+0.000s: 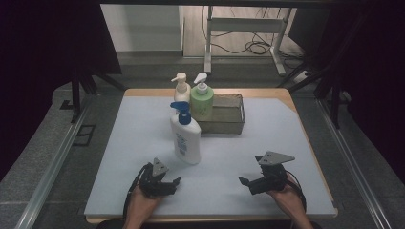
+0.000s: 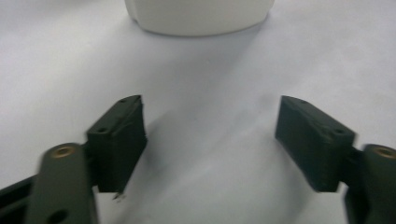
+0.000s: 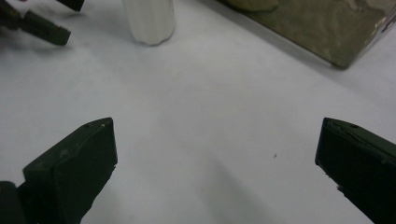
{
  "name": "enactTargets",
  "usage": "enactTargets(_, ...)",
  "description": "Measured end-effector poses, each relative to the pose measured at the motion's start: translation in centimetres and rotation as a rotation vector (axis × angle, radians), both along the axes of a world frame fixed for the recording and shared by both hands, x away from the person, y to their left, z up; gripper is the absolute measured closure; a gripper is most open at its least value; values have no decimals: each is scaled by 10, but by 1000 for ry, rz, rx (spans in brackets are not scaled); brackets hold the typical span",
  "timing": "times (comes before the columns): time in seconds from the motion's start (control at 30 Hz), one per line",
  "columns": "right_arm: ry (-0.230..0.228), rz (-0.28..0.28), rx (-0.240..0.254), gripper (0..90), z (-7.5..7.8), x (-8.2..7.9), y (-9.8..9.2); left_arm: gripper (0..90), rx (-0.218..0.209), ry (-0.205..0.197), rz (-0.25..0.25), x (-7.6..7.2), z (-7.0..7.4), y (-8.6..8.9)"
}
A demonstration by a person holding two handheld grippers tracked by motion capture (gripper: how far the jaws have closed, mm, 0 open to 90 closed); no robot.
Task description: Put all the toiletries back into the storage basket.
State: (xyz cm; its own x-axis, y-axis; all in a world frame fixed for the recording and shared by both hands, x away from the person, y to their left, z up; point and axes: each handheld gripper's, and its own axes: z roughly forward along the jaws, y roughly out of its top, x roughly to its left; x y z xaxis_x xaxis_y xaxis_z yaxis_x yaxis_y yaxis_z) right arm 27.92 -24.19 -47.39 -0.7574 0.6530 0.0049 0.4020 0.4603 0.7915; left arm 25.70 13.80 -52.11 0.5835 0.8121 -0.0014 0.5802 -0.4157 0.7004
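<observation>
High view: dim overall, with the pale worktop [image 1: 143, 143] the brightest area and the left and right margins falling to near black. Light falls from above; soft, short shadows lie under the white bottle [image 1: 186, 138] and both hands. Detail is slightly soft, with no glare.

Left gripper view: even, diffuse light. The left claw [image 2: 210, 135] shows blur on its near arms, and a faint shadow spreads on the surface between its pads.

Right gripper view: similar flat light; the right claw [image 3: 215, 158] is dark, its edges mildly soft.
</observation>
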Motion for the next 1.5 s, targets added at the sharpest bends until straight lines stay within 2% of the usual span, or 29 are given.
enactTargets(0.1, -19, 8, 6, 0, 6, 4, 7, 146, 2, -2, 11, 0, 0, 0)
enactTargets(0.23, -29, 29, 8, 0, 12, 8, 19, 133, 3, 5, 11, 1, -1, 0)
enactTargets(0.43, -12, 58, 19, 0, 15, 13, 35, 121, -19, 32, 14, 4, -2, 2)
enactTargets(0.7, 27, 68, 47, 0, 19, 22, 49, 121, -15, 29, 14, 4, -3, 1)
enactTargets(0.9, 28, 73, 67, 0, 24, 28, 58, 121, -16, 27, 15, 4, -3, 1)
enactTargets(1.5, -1, 113, 46, 0, 37, 44, 96, 121, -17, 28, 15, 4, -3, 2)
